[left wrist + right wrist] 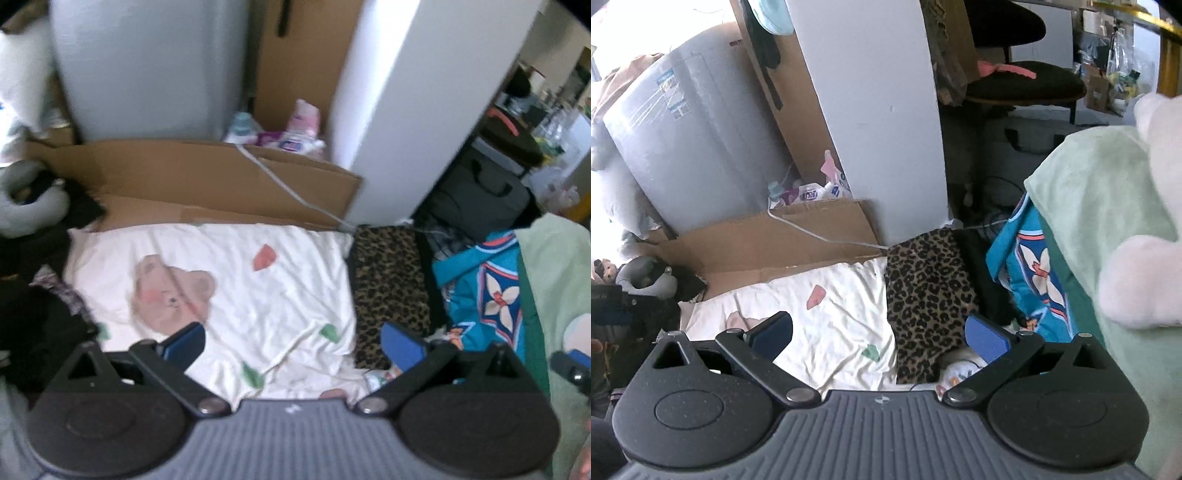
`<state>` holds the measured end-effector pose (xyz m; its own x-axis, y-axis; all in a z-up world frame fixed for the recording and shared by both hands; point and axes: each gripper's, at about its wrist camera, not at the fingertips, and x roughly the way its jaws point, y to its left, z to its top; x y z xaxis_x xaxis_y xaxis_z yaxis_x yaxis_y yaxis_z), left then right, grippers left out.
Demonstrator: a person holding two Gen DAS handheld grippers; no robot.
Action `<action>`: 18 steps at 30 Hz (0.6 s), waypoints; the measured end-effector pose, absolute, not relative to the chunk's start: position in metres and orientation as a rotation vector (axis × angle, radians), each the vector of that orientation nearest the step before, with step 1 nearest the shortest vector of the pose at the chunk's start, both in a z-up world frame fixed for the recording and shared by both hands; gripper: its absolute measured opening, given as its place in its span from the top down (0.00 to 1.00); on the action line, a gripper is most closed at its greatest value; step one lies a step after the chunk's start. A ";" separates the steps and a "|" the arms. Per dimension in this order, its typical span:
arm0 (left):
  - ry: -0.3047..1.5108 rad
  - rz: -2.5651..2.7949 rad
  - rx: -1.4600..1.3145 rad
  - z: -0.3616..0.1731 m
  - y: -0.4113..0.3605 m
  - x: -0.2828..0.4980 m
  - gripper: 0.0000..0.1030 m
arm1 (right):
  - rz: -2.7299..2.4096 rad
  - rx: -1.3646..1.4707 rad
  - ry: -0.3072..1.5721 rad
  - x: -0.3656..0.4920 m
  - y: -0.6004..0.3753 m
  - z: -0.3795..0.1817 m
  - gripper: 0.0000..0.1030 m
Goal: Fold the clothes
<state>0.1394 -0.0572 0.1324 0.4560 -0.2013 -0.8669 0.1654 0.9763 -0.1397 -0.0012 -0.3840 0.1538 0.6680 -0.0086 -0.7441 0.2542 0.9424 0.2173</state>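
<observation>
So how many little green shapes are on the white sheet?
3 show in the left wrist view: one by the left finger, one right of middle, one low down. The grippers may hide more.

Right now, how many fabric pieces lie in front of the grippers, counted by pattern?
White sheet with bear print: 1
Leopard-print cloth: 1
Blue floral cloth: 1
Pale green cloth: 1
Total: 4
</observation>
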 end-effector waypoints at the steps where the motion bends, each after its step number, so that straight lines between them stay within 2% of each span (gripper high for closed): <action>1: 1.073 -0.215 -0.034 0.138 -0.050 0.136 0.01 | -0.148 0.319 0.835 -0.004 -0.379 0.161 0.00; 14: 1.001 -0.151 -0.046 0.227 0.024 0.087 0.01 | -0.027 0.331 0.733 -0.018 -0.297 0.272 0.00; 18: 0.959 -0.122 -0.003 0.245 0.040 0.076 0.01 | 0.029 0.296 0.713 -0.017 -0.262 0.290 0.00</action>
